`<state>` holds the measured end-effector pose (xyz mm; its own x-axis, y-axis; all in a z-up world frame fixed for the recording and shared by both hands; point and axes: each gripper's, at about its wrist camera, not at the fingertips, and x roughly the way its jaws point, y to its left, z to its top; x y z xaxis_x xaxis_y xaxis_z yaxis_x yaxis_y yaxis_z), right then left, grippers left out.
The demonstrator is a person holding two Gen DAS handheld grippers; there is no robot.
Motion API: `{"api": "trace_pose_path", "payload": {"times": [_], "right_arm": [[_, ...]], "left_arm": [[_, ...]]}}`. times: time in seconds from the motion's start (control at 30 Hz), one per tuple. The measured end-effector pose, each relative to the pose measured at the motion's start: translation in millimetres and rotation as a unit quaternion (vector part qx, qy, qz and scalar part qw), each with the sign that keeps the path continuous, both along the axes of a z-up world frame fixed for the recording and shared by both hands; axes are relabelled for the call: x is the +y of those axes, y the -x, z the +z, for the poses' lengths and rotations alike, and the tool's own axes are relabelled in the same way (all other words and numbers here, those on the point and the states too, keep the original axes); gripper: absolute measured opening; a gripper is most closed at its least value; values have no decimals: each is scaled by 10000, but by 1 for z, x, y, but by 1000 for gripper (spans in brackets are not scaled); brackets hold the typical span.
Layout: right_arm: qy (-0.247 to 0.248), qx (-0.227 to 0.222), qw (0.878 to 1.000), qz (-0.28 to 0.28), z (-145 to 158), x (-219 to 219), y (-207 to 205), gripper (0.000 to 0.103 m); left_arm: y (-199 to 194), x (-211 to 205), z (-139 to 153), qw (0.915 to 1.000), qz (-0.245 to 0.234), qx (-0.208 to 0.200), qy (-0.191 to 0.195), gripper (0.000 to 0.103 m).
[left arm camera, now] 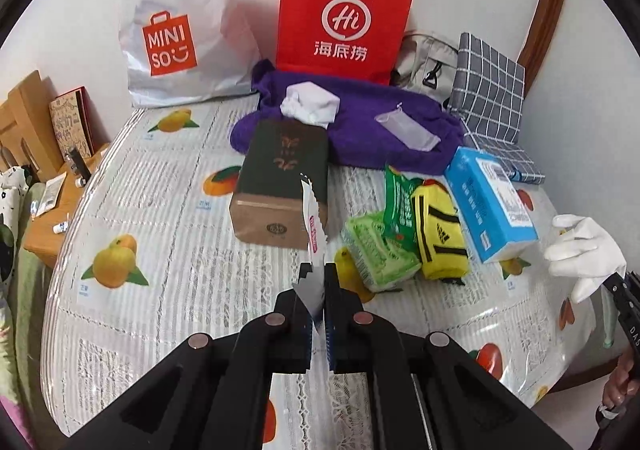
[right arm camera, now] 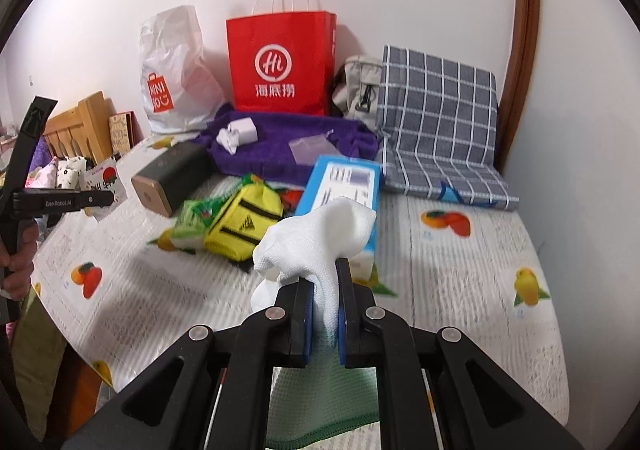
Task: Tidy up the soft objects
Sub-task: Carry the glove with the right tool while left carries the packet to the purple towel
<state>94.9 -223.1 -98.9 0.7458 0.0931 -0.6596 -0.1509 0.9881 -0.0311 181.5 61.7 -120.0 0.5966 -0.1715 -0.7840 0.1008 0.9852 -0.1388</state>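
While clamped on the flat white serrated-edge foil sachet (left arm camera: 313, 234) in left gripper (left arm camera: 317, 282) and the crumpled white knit cloth (right arm camera: 320, 238) in right gripper (right arm camera: 325, 278), both carried above table, red paper carrier bag (left arm camera: 340, 18) straight ahead, nearer left.

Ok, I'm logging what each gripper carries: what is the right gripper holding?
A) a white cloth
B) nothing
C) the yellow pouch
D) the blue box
A: in the right wrist view the right gripper has its jaws clamped on a white cloth, held clear above the table.
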Motion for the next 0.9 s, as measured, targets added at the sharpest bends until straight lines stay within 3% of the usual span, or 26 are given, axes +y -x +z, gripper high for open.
{"api": "trace_pose_path", "payload": {"times": [0.33,0.9], "right_arm": [[-141,-168,9997,129,26,11,-45,9],[-274,-245,9993,79,40,24,-141,9]], "left_arm": [[-26,-1,15,9999,52,-88,77,5],[-99,-5,32,9996,69,-216,171,5]]}}
